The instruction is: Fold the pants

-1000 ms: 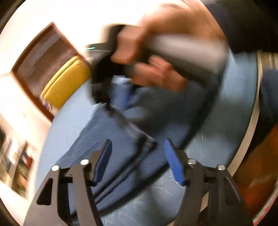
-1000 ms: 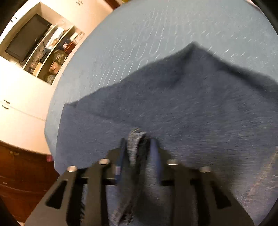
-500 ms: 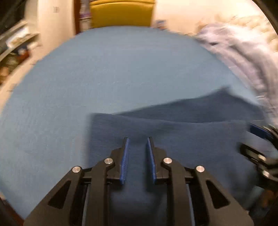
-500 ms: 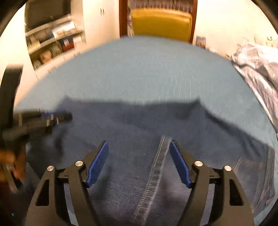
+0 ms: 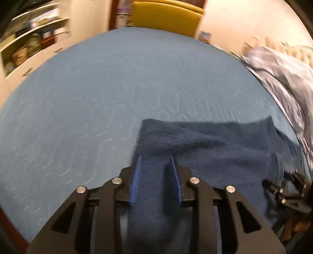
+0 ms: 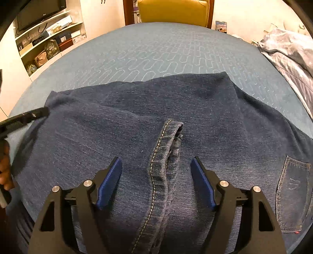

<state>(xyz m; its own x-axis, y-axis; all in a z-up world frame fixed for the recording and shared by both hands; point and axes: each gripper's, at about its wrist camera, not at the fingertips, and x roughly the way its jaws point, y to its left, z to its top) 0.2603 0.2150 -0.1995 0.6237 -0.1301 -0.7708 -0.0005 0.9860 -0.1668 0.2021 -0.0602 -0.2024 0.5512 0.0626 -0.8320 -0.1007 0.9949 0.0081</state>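
Note:
Dark blue denim pants (image 6: pixel 137 121) lie folded on a blue quilted bed (image 6: pixel 156 50). A stitched seam (image 6: pixel 156 160) runs up between the open fingers of my right gripper (image 6: pixel 156 162), which hovers just over the cloth and holds nothing. A back pocket (image 6: pixel 293 191) shows at the right. My left gripper (image 5: pixel 155 158) is shut on the pants' left edge (image 5: pixel 156 136); denim fills the narrow gap between its blue pads. It also shows in the right wrist view (image 6: pixel 27 117) at the left edge of the pants.
A yellow chair (image 6: pixel 174 11) stands beyond the far edge of the bed. Shelves with boxes and bags (image 6: pixel 47 45) are at the left. A crumpled grey-blue blanket (image 6: pixel 289 54) lies at the right of the bed.
Half a second ago my right gripper was open over the seam and stays so; a second ago it was shut on the cloth. My left gripper closed on the pants' left edge and stays there.

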